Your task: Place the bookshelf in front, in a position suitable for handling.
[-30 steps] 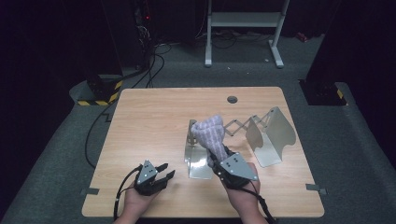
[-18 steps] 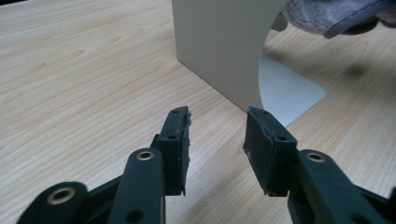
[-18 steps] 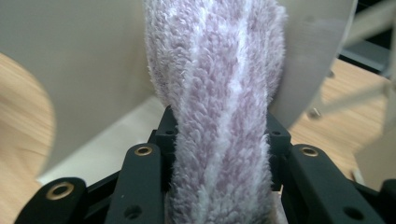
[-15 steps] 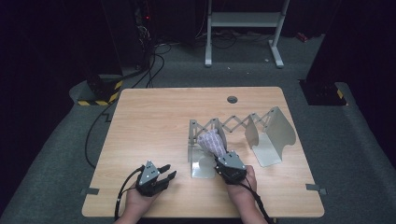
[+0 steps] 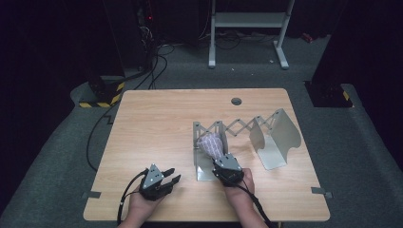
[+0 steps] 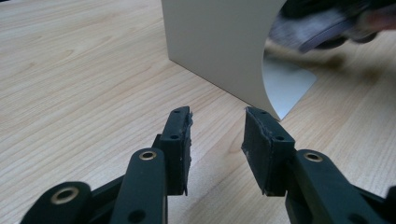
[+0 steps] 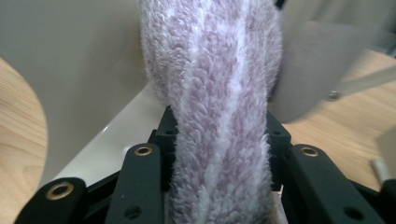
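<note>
A rolled purple-and-white fluffy towel [image 5: 210, 145] stands between the jaws of my right gripper [image 5: 219, 159], which is shut on it. In the right gripper view the towel [image 7: 219, 70] rises from the jaws of the right gripper [image 7: 219, 135] over the pale base plate [image 7: 107, 140] of a metal rack. It sits at the left end plate [image 5: 202, 171] of that expandable rack. My left gripper [image 5: 170, 174] rests near the table's front edge, left of the rack. Its jaws have just been closing a little. In its own view the left gripper [image 6: 217, 123] is open with nothing between the jaws.
The rack's scissor links [image 5: 237, 127] stretch right to a second curved end plate [image 5: 280, 133]. A round cable hole [image 5: 236, 101] lies near the table's far edge. Bare wood [image 5: 152, 128] spreads left of the rack. Cables and a stand's legs are on the floor behind.
My right gripper has come down and toward the front edge with the towel, lowering it to the rack's left end. The left hand has stayed in place.
</note>
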A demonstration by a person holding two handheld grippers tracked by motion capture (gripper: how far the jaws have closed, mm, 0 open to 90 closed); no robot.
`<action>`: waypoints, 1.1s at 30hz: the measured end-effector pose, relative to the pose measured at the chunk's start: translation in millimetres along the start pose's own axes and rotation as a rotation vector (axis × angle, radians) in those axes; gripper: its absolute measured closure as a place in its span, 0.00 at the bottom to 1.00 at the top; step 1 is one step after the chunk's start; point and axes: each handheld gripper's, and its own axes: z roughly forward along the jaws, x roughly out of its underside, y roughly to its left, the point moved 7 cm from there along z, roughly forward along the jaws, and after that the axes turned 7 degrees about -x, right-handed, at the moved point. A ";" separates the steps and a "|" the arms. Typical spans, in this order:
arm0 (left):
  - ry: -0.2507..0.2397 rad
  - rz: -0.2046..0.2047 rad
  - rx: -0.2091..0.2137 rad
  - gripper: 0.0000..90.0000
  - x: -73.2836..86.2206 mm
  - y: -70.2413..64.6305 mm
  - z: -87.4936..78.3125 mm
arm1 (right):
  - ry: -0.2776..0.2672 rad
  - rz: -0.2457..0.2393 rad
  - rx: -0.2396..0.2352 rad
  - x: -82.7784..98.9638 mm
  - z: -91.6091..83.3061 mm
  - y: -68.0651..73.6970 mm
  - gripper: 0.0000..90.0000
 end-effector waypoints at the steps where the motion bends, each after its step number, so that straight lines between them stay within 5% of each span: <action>1: 0.000 0.001 0.002 0.68 0.0 -0.4 -0.1 | 0.009 0.007 -0.002 0.5 4.3 1.1 0.68; 6: 0.002 0.003 0.010 0.68 0.8 -0.9 -0.4 | 0.049 0.025 -0.013 -2.2 23.5 7.4 0.68; 10: 0.002 0.005 0.012 0.68 0.9 -0.7 -0.6 | 0.031 0.025 0.000 -13.5 22.8 5.3 0.68; 24: 0.003 0.000 0.006 0.68 1.6 1.6 -0.6 | -0.197 -0.008 0.063 -85.3 -30.3 -6.3 0.68; 27: 0.004 -0.003 0.007 0.68 1.7 1.2 -0.7 | -0.173 -0.020 0.058 -79.6 -25.7 -2.4 0.69; 33: 0.005 -0.004 0.008 0.68 1.9 1.2 -0.9 | -0.052 -0.013 0.034 -40.3 5.6 5.1 0.69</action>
